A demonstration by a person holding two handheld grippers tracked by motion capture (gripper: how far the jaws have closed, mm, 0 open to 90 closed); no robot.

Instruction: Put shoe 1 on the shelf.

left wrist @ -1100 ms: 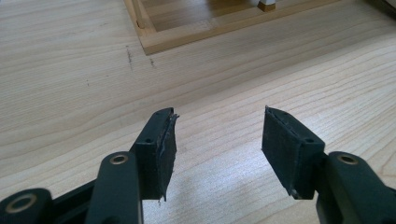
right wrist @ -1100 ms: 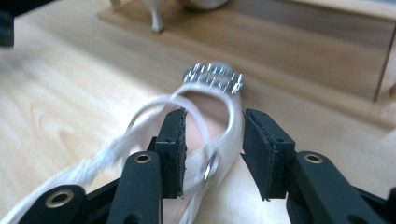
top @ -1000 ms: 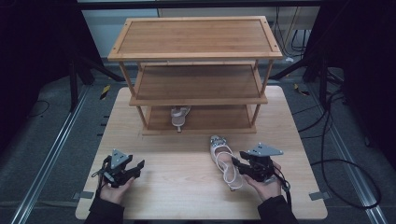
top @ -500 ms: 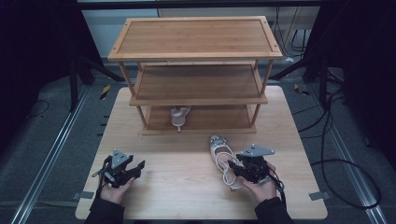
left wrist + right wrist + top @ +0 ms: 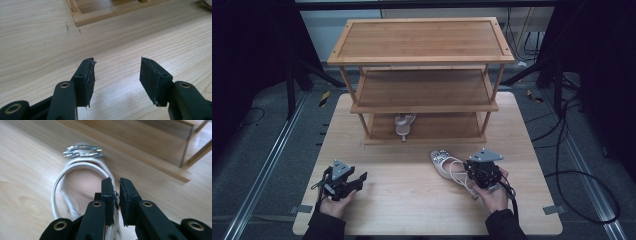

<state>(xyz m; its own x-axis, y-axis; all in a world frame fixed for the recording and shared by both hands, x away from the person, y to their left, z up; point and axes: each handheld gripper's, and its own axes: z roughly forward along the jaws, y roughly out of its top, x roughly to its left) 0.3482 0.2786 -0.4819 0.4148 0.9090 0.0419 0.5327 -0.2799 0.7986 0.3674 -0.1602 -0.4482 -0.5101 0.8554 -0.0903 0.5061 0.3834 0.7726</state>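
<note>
A pale sandal (image 5: 444,165) with white straps and a jewelled toe lies on the wooden table (image 5: 412,210), in front of the rack. My right gripper (image 5: 467,173) is at its heel end. Its jaws have just been closing, and in the right gripper view my right gripper (image 5: 116,183) stands nearly together, pinching the back edge of the sandal (image 5: 82,182). A matching sandal (image 5: 404,125) rests on the rack's bottom shelf. My left gripper (image 5: 360,178) hovers low over bare table at the front left; in the left gripper view my left gripper (image 5: 116,67) is open with nothing between the pads.
A three-tier wooden shoe rack (image 5: 422,37) stands at the back of the table; its bottom rail (image 5: 105,16) lies ahead of the left gripper. Cables trail over the floor at the right. Dark floor and metal rails surround the table.
The right gripper has shifted slightly left onto the sandal's heel end and its jaws have closed on it. The left hand has stayed still.
</note>
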